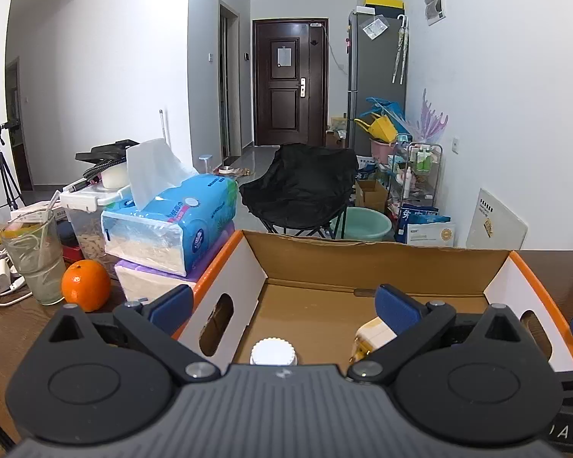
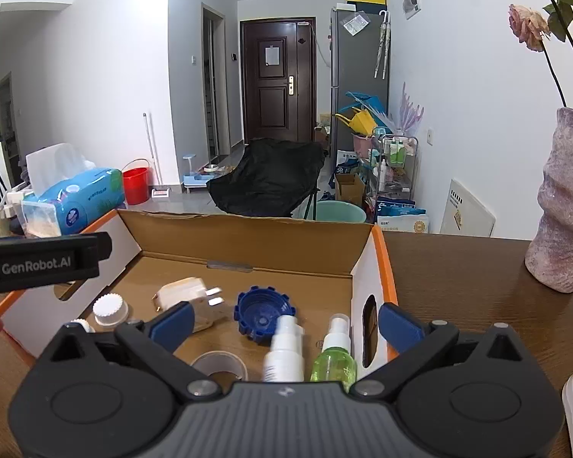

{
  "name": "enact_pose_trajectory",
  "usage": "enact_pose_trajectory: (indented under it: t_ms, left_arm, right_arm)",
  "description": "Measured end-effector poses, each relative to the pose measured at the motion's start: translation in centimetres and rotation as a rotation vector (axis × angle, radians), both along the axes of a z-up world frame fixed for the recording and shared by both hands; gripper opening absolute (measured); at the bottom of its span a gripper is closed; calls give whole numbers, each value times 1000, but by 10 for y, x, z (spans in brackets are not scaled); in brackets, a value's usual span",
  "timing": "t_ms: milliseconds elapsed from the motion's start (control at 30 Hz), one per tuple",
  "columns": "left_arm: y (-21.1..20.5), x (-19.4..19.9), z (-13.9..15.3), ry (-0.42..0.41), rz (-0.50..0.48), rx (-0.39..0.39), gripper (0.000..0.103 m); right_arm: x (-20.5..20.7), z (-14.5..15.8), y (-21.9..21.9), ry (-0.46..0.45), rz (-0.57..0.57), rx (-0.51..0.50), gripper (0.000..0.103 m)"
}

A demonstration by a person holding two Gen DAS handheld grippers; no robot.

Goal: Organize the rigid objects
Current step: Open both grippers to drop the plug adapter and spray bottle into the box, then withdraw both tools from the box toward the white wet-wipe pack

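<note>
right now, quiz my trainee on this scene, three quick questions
1. True or false: the blue cap lies inside the box.
2. Which stands left of the box: A) orange B) vase C) red bucket?
3. Is either hand-held gripper, left or right, holding anything?

Key:
1. True.
2. A. The orange sits beside the glass; the vase is to the right.
3. No, both are open, with nothing between the pads.

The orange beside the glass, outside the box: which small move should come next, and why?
Probably swing the left tongs toward the orange. They are open and empty, and it sits outside the box, where the other small items already lie.
</note>
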State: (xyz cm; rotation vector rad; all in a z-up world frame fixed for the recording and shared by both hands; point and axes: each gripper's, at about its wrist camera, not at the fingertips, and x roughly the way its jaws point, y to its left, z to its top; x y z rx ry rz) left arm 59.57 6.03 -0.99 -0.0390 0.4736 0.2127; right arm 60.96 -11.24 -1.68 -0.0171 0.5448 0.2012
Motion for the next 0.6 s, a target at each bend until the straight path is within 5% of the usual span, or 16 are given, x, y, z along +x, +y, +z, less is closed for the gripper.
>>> enact_pose_trajectory:
  t_ms: [600]
  left_arm:
    - [-1, -4, 1, -2, 10, -7, 103]
  right_arm:
    - [-9, 1, -6, -14, -8, -11, 103]
